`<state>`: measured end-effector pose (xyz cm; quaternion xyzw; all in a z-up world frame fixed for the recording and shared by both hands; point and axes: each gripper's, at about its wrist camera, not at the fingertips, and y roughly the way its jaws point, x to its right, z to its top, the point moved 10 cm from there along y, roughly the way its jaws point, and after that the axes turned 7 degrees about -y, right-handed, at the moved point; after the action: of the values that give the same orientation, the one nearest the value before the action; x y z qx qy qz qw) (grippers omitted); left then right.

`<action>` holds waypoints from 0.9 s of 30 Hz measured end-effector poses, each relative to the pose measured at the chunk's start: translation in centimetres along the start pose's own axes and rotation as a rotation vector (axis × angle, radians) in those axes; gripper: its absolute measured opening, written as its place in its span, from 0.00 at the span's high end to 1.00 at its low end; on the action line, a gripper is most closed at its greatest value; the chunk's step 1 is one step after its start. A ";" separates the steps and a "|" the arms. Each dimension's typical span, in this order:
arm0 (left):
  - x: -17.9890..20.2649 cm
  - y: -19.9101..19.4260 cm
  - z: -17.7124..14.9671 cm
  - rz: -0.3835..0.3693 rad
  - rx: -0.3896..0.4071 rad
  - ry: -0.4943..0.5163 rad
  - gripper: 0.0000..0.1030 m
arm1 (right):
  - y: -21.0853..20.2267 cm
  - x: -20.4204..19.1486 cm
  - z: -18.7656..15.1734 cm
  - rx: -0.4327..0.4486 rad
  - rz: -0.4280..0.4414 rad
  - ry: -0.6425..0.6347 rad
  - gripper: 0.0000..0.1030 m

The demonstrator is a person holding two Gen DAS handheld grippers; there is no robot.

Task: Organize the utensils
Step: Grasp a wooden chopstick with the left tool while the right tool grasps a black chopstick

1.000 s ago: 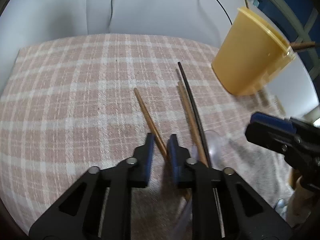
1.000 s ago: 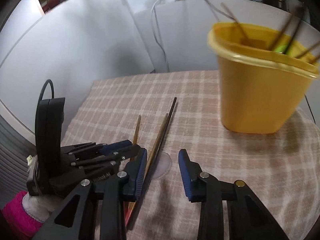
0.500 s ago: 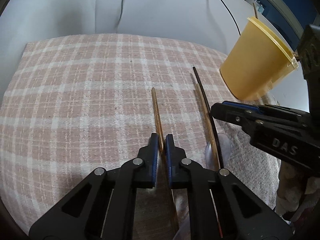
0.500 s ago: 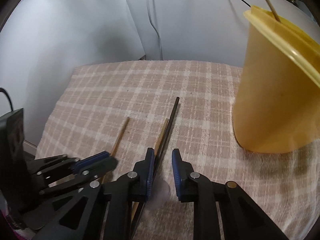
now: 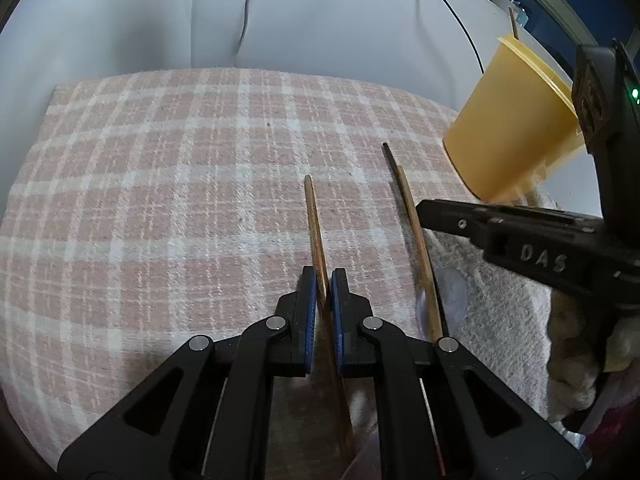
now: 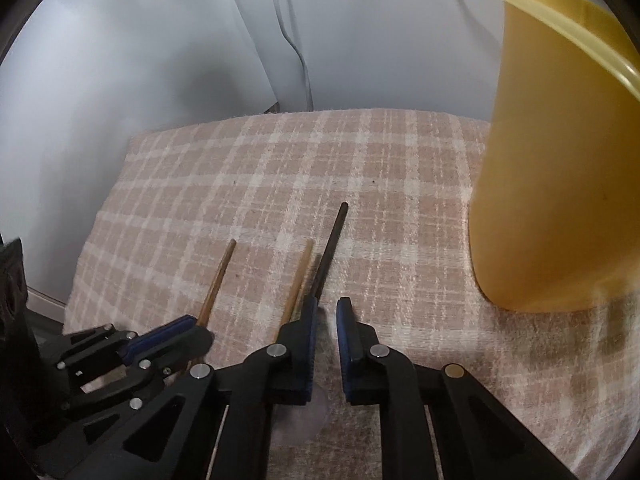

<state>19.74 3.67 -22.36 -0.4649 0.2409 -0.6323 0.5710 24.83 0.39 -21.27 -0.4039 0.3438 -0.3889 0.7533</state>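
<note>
Three chopsticks lie on the pink checked cloth (image 5: 180,200). My left gripper (image 5: 324,276) is shut on the left wooden chopstick (image 5: 314,220), gripping it partway along. That chopstick (image 6: 218,276) also shows in the right wrist view, ending at the left gripper's fingers (image 6: 160,338). My right gripper (image 6: 327,308) hangs low over the other two, its jaws closing to a narrow gap. The black chopstick (image 6: 332,240) runs up to its left pad; no pad visibly presses it. The second wooden chopstick (image 6: 298,276) lies just left of it. A yellow bucket (image 6: 552,180) holding utensils stands to the right.
A clear plastic spoon (image 5: 448,288) lies on the cloth by the two right chopsticks, under my right gripper. White walls and a hanging cable (image 6: 296,52) rise behind the cloth's far edge. A person's sleeve (image 5: 576,368) shows at the right.
My left gripper closed on the left wooden chopstick. My right gripper came down and over to the black chopstick while its jaws narrowed from wide to a slim gap.
</note>
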 end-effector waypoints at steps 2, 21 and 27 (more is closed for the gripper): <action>-0.2 0.1 0.1 0.000 -0.002 -0.003 0.94 | -0.4 -0.1 0.1 0.004 0.010 -0.004 0.92; -4.0 -3.3 0.7 0.022 -0.008 0.002 0.94 | 2.5 -2.8 1.0 -0.049 0.047 -0.048 0.92; -3.4 -2.8 1.7 0.052 -0.031 0.014 0.94 | 2.8 -3.1 1.0 -0.063 0.013 -0.080 0.97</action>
<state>19.51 7.93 -20.36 -0.4627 0.2666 -0.6169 0.5782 25.07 4.39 -22.64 -0.4405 0.3279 -0.3566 0.7559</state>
